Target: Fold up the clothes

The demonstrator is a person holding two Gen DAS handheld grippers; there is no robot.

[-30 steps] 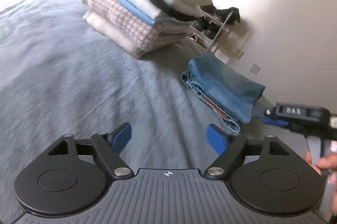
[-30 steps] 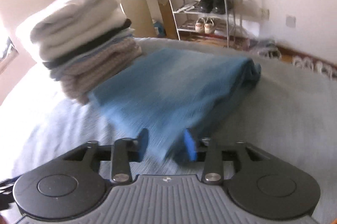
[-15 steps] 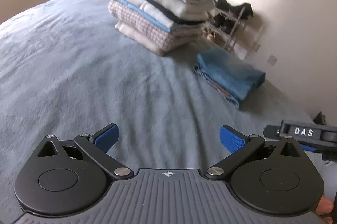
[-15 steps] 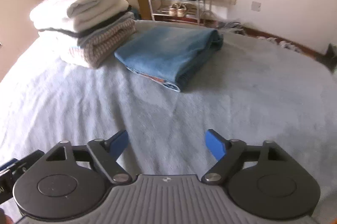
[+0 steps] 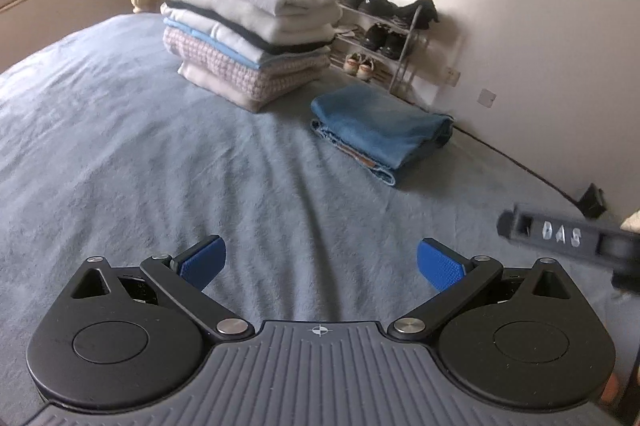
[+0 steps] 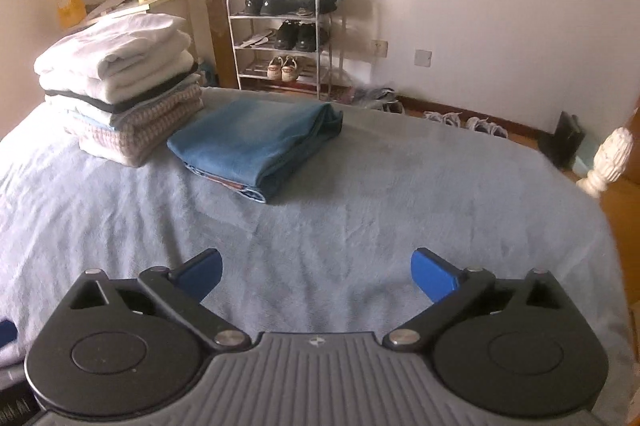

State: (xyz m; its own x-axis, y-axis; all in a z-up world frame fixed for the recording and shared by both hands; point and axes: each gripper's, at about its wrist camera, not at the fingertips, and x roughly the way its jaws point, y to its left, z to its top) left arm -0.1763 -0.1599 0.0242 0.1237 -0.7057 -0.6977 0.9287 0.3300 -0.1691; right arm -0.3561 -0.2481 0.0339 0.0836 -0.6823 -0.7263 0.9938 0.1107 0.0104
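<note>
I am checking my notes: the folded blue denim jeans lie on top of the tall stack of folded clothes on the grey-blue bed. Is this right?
Not quite. The folded blue denim jeans lie beside the tall stack of folded clothes, directly on the grey-blue bed, not on top. The right wrist view shows it.

Bed (image 5: 120, 153): covered by a grey-blue blanket, softly creased, filling most of both views.
Stack of folded clothes (image 5: 248, 25): stood on the blanket at about eleven o'clock in the left wrist view; white pieces on top, a dark layer, pale blue, then pinkish knit at the bottom.
Folded jeans (image 6: 256, 141): lay flat on the blanket just beside the stack, at its three o'clock, not touching it.
</note>
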